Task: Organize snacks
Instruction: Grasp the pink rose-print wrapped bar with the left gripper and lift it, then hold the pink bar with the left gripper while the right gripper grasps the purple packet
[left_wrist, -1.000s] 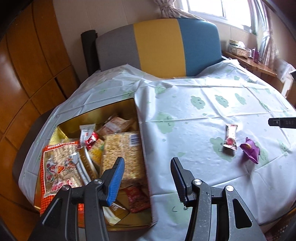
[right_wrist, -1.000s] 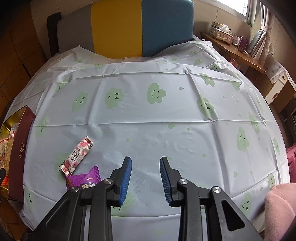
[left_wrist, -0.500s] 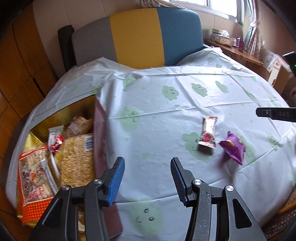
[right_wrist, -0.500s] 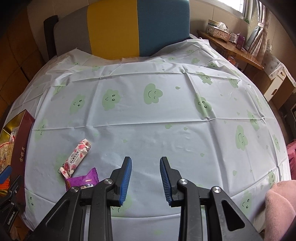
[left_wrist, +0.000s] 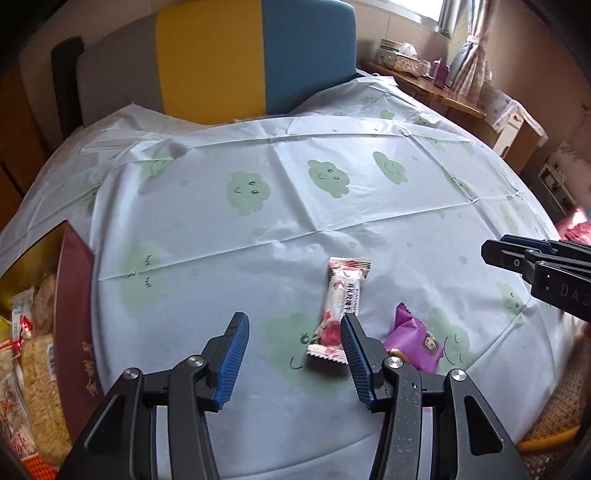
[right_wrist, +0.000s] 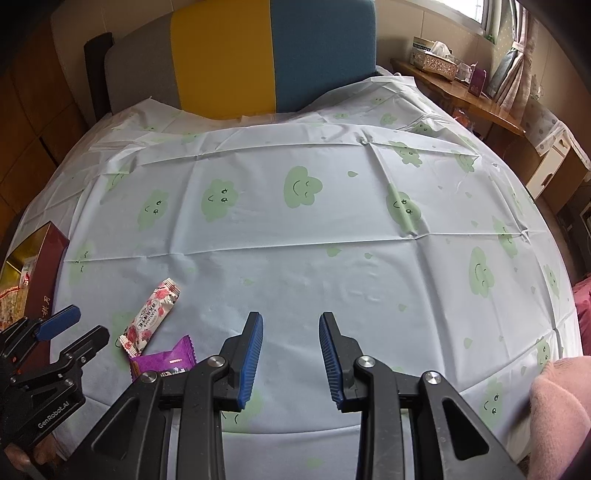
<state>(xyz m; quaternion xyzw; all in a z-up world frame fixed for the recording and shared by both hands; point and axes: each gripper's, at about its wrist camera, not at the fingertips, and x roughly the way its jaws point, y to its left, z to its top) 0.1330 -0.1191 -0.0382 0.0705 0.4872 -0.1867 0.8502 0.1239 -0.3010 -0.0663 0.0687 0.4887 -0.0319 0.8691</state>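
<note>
A round table draped in a pale blue plastic cloth printed with green smiling clouds (right_wrist: 332, 258) fills both views, its fold creases running across it. Behind it stands a padded chair back in grey, yellow and blue panels (right_wrist: 258, 55), with wood panelling to the left and a wooden sideboard under a curtained window (right_wrist: 461, 92) to the right. At the table's left edge sits an open dark red box with gold lining (left_wrist: 74, 314), packed with snack bags. Near the front edge lie a long white wrapper with pink roses (left_wrist: 341, 306) and, just beside it, a purple foil packet (left_wrist: 413, 339). The left gripper (left_wrist: 293, 356) hangs over the rose wrapper, jaws apart and empty; the right gripper (right_wrist: 291, 360) hovers over bare cloth, jaws narrower, empty.
</note>
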